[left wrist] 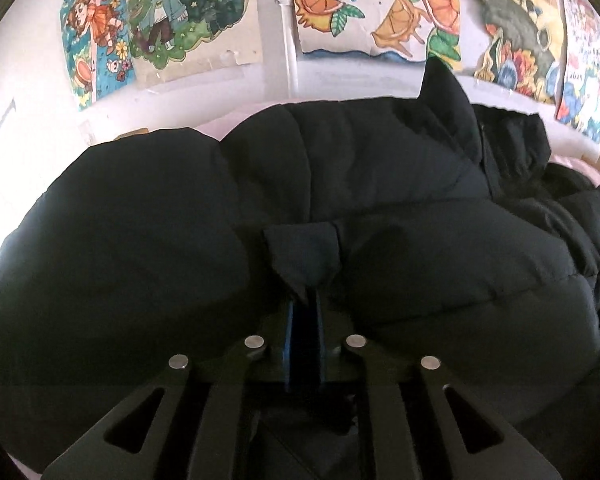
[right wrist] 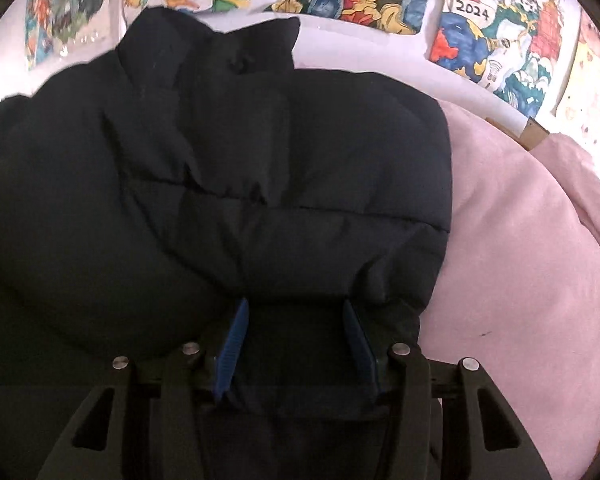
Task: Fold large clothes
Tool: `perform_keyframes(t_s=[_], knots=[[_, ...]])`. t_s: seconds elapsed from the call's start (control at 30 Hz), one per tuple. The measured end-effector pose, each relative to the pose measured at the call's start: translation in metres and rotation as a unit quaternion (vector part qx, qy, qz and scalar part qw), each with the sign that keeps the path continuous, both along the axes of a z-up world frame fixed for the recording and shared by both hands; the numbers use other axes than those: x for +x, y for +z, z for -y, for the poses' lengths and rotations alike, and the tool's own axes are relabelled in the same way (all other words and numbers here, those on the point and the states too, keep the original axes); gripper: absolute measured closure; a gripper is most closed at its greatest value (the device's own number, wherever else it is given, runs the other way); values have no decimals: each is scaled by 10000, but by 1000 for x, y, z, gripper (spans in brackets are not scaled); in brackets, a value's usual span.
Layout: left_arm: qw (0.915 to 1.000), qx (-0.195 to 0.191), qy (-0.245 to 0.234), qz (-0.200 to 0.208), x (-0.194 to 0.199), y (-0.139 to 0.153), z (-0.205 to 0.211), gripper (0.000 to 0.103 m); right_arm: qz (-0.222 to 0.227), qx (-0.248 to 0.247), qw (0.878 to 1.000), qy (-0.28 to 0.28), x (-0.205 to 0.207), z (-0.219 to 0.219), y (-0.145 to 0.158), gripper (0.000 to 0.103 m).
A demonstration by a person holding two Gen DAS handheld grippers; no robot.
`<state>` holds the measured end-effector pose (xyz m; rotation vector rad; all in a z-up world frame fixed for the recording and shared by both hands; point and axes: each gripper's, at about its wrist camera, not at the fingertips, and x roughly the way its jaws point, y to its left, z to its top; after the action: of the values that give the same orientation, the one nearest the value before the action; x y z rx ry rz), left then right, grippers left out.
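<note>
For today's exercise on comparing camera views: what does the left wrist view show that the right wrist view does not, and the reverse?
Only the left wrist view shows the left gripper, its blue pads nearly together with a flap of jacket fabric between them, and the cartoon-child poster.

Only the right wrist view shows the right gripper, jaws apart with black cloth between them, the wide pink bedding and the "2024" poster.

Both show the black puffer jacket and the orange-slice drawing on the wall.
</note>
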<state>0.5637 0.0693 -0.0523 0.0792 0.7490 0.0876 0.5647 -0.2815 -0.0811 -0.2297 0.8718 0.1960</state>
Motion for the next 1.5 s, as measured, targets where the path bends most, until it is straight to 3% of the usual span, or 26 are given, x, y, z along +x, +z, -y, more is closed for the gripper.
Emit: perform_keyframes(t_s=[0.07,0.13,0.2,0.27,0.3,0.47,0.6,0.7,0.8,0.93,1.0,1.03,1.17,1.27,1.4,1.43,1.47,1.5], knots=[[9999,-84,-33,51,-1,2,-2,90,52,-72,10000,-4,-3,-1,-2,56],[9994,-314,-92,134,-9,7,-8,80,155,26,9999,-5,-8,3,1,54],[9983,-557,-109,160,-19,15,-17,42,335,233,9992,14,-14,10,10,43],[9972,-666,-26,335,-37,26,-25,26,555,329,9979,40,-22,11,20,36],[9962,-730,-3,481,-50,31,-29,25,656,362,9971,103,-26,10,25,35],[9945,-925,-9,497,-104,43,-53,24,814,197,9943,659,-39,-24,45,32],[9892,-1417,338,166,-138,46,-92,24,720,161,9894,1253,-47,-66,67,28],[9803,-1789,837,95,-165,51,-135,24,650,324,9849,1573,-54,-102,85,21],[9574,-2382,1558,487,-199,55,-183,17,484,726,9818,1688,-51,-145,98,18],[8990,-3342,2665,956,-234,47,-236,15,568,856,9826,1548,-42,-215,94,18],[8808,-3595,2877,1106,-239,41,-249,15,536,826,9847,1438,-33,-250,80,18],[8760,-3654,2938,1136,-240,39,-251,15,519,719,9860,1414,-29,-266,71,18],[8633,-3737,3163,1229,-235,33,-258,15,634,285,9865,1484,-29,-299,45,18],[8641,-3668,3243,1166,-226,26,-260,15,908,-49,9839,1541,-31,-308,32,14],[8640,-3589,3314,1222,-227,11,-266,18,916,67,9851,1457,-26,-305,22,8],[8631,-3563,3344,1276,-228,10,-266,21,898,144,9856,1425,-26,-304,21,7],[8610,-3545,3388,1349,-229,9,-266,37,881,208,9859,1407,-25,-302,20,6],[8559,-3573,3439,1463,-227,8,-267,59,864,274,9860,1398,-24,-300,20,6]])
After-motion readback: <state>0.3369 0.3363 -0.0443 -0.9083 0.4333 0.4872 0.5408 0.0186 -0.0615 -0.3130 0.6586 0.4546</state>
